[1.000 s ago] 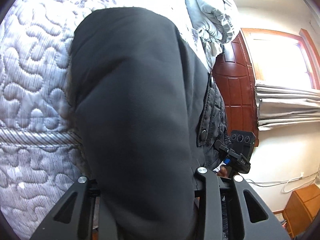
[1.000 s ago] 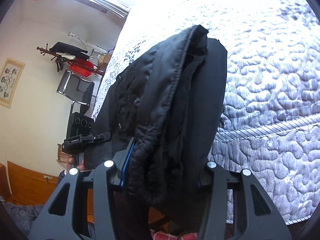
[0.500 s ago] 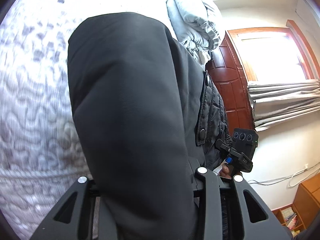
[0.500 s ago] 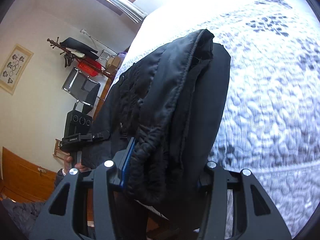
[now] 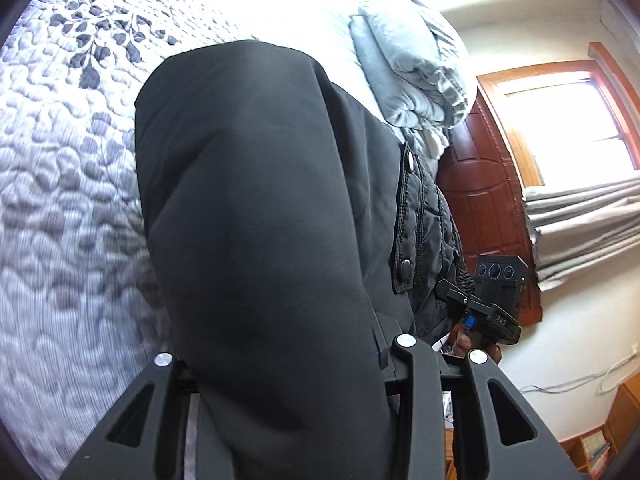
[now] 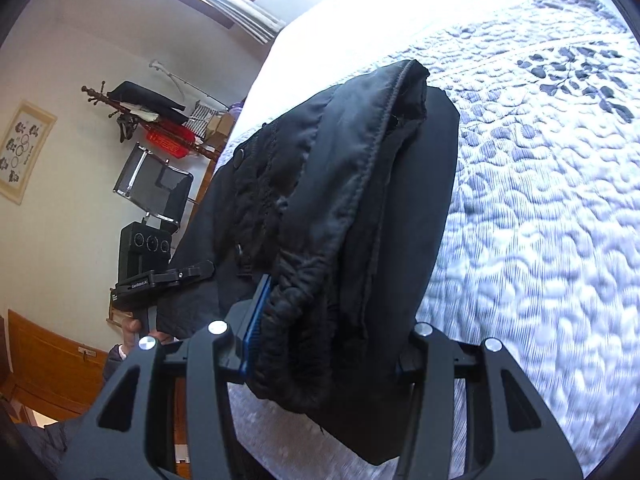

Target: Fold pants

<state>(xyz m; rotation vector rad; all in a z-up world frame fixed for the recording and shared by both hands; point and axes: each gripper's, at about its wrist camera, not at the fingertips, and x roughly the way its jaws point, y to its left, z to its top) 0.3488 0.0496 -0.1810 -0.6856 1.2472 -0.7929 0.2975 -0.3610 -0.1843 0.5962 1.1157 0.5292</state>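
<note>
Around you lay the quilt [image 5: 60,184], grey-white with a leaf print, and a bundled duvet [image 5: 408,64] sat at its far end beside a red-brown door [image 5: 480,184] and a bright window [image 5: 568,120]. On the other side stood a coat rack [image 6: 140,116], a chair [image 6: 156,184] and a framed print [image 6: 22,152]. The pants [image 5: 256,216] filled most of both views and hid the bed edge. Your left gripper [image 5: 280,360] was clamped on smooth dark cloth, its jaws partly closed. Your right gripper [image 6: 320,332] gripped the bunched waistband, a blue pad [image 6: 256,320] pressed against it. The pants hung between the two, lifted above the quilt.
</note>
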